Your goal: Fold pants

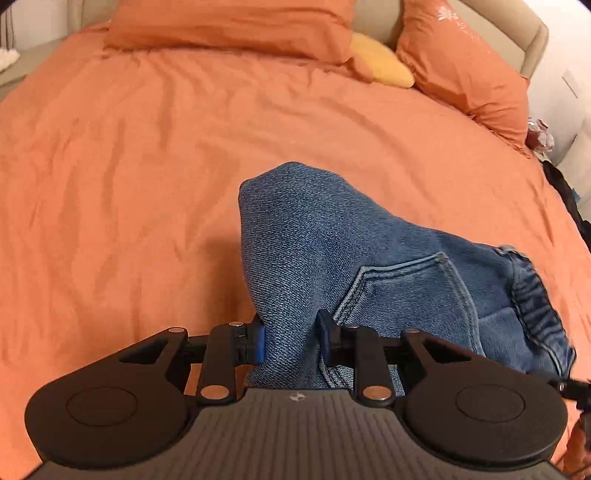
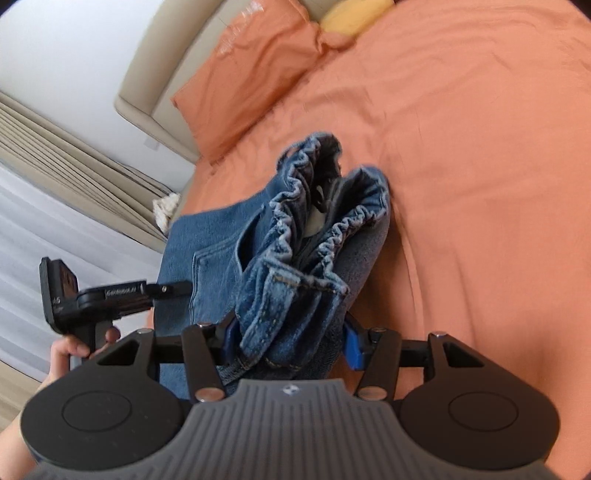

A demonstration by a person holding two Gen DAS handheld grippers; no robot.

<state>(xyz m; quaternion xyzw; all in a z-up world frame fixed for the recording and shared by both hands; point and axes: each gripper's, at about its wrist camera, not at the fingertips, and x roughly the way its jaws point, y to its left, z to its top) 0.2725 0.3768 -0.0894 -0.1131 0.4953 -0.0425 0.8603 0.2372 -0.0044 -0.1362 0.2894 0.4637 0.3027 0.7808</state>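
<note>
The blue denim pants with an elastic gathered waistband (image 2: 295,236) hang bunched between both tools above the orange-covered bed (image 1: 147,166), toward its near edge, so the cloth can be carried and laid flat for a fold. The left gripper (image 1: 291,339) has its jaws clamped narrowly on a fold of denim beside the stitched back pocket (image 1: 402,291), likely to keep that side taut. The right gripper (image 2: 288,343) pinches a thicker wad at the waistband, jaws part-way apart around it. Orange pillows (image 1: 229,22) and a yellow cushion (image 1: 380,62) sit along the bed's head edge, well clear of the work
</note>
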